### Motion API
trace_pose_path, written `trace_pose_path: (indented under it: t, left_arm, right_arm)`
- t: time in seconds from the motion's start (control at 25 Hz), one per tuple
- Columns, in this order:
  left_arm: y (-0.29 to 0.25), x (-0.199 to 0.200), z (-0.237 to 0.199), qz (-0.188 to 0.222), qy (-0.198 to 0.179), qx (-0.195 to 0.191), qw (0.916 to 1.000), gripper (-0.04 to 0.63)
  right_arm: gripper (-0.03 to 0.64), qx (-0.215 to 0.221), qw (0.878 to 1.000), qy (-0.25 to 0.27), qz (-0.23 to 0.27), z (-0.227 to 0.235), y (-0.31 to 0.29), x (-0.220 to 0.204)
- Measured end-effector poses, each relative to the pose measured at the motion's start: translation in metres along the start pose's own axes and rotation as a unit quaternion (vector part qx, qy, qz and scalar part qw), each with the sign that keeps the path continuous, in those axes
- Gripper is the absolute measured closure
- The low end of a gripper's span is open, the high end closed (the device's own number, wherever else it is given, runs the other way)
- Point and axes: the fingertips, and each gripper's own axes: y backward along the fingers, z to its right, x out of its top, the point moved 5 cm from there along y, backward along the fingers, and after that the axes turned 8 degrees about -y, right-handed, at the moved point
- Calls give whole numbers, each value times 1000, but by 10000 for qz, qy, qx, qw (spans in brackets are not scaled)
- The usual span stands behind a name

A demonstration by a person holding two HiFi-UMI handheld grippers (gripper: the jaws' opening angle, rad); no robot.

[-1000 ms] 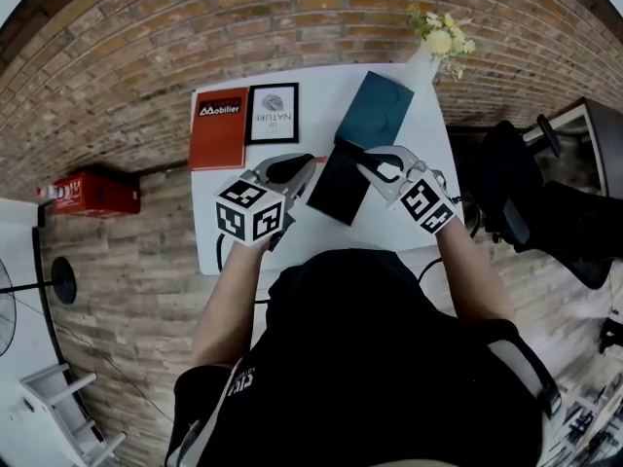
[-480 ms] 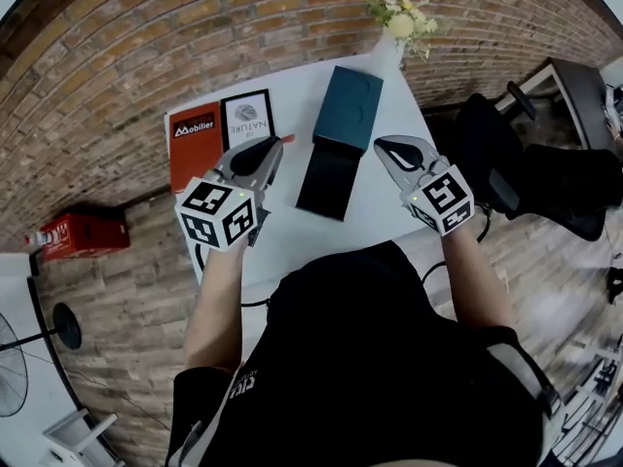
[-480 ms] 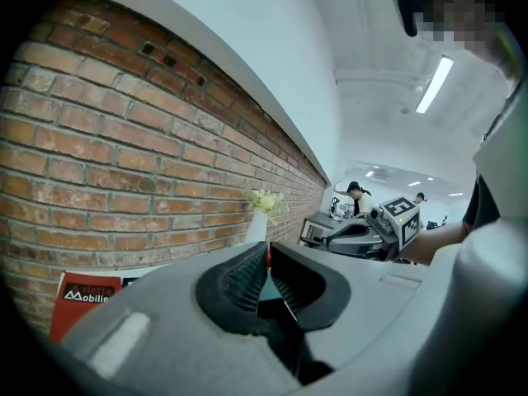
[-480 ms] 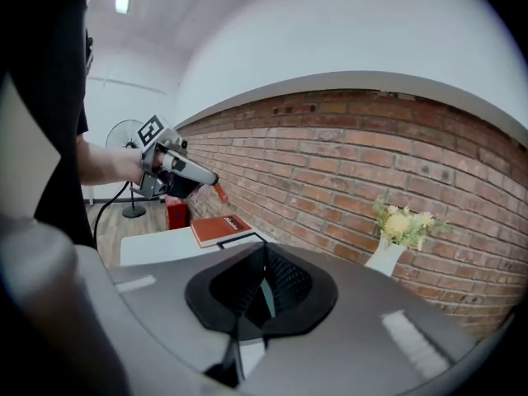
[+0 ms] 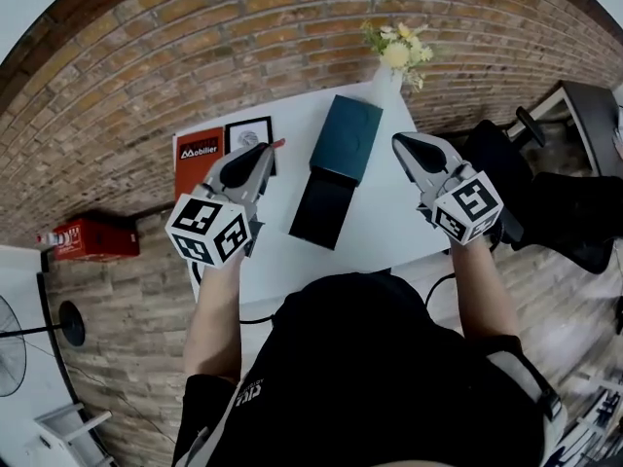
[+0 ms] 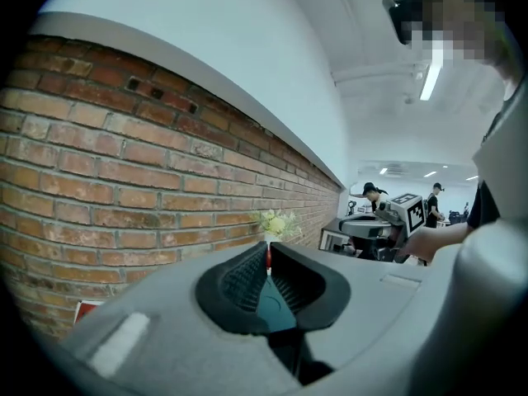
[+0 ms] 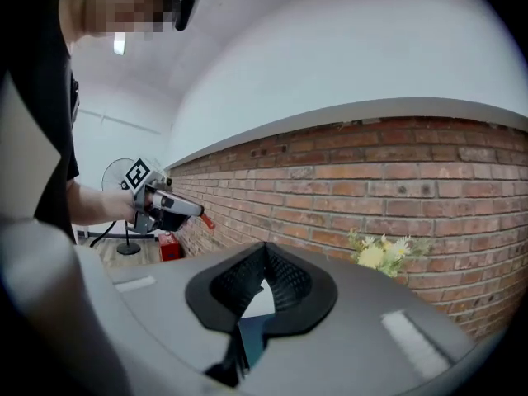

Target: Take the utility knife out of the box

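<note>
A red booklet [image 5: 195,151] and a framed print [image 5: 248,131] lie side by side on the white table [image 5: 389,217], flowers [image 5: 397,47] beyond.

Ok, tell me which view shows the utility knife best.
The right gripper view: it sees the left hand-held gripper side-on, with the utility knife jutting red-tipped from its shut jaws. The head view shows only that red tip from above; the left gripper view, a thin red sliver between its pads.

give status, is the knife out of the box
Left gripper shut on utility knife, clear of box. Right gripper shut, empty. Nothing in the way.
</note>
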Motion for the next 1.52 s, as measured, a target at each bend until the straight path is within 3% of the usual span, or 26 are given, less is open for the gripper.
trace_pose_path:
  t: [0.2,0.44,0.76,1.0,1.52]
  left_arm:
    - [-16,16,16,190,121,549,9982,578]
    - [-37,27,41,332,215,1234,9916,578]
    - [-56,28,69,329,237,1754,9837,578]
    - [-56,22,73,234,120,1820,9829,578]
    - [-43,28,52,379,-51,1559,9870,578]
  right_arm:
    - [617,43,9994,-65,324,43,16,14]
    - [617,514,9976,-116,458,83,31,23]
    - [618,809,9962,-166,265,111,35,17]
    - [618,755,9963,-149,372,109,37,18]
    - [618,446,9979,-90,450,85,31,22]
